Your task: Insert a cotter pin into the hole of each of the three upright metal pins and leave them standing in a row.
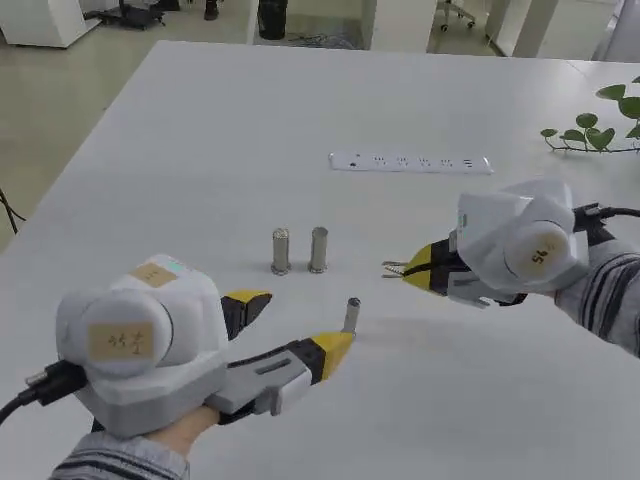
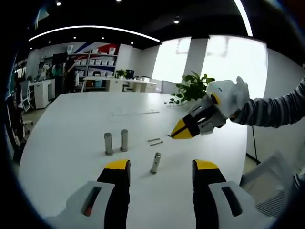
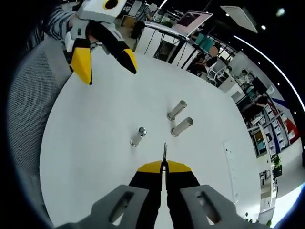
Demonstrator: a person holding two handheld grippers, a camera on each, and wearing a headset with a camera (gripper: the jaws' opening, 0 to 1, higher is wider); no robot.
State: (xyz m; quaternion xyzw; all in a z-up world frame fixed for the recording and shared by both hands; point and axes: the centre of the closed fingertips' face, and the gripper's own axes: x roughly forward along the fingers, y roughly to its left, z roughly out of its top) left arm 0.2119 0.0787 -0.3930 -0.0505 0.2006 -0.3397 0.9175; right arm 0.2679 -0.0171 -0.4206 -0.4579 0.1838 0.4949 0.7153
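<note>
My right gripper (image 1: 408, 270) is clamped on a cotter pin (image 1: 393, 267), which pokes out toward the near metal pin (image 1: 351, 314). My left gripper (image 1: 305, 320) is spread wide, with that pin just ahead of its jaws, untouched. Risk: if I push the cotter in unsteadied, the pin likely tips or skids. A skewed cotter misses the hole. Left back pin (image 1: 281, 250) and right back pin (image 1: 318, 249) stand close enough to knock

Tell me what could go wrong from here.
The open left gripper has one jaw tip right beside the front metal pin; a nudge could topple it. The right gripper pinches the thin cotter pin by its end, so it could twist or slip on insertion.
</note>
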